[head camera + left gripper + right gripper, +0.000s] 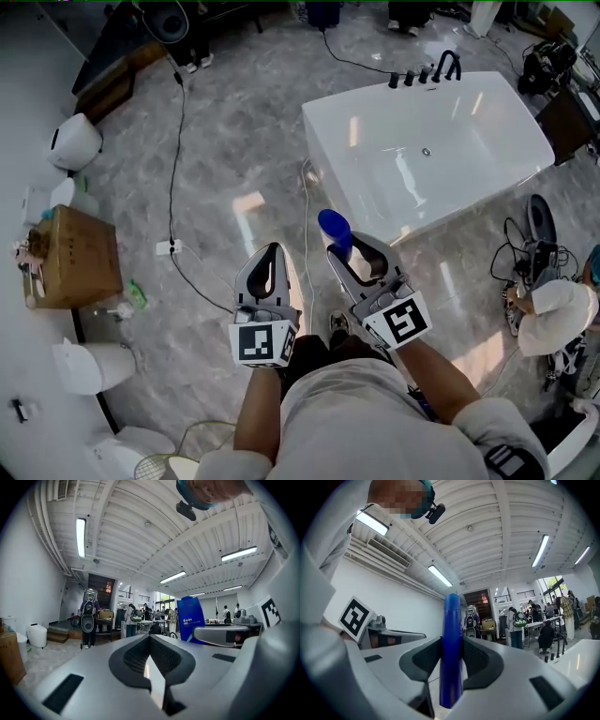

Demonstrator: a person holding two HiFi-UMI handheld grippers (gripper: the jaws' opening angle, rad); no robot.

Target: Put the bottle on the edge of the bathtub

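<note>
Your right tool (352,251) is pinching the blue bottle (335,228) upright over the floor, just before the tub's (375,211) near wall. Your left tool (272,255) is keeping its jaws pressed together, empty.

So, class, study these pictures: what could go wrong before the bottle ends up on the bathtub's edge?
1. The bottle rises well above the pads of the right claw, which grips its thin sides. It could twist or slip while carried.
2. The bathtub rim looks narrow and glossy, so the bottle may tip off it once released.
3. A white cable lies on the floor beside the bathtub, a likely trip hazard.
</note>
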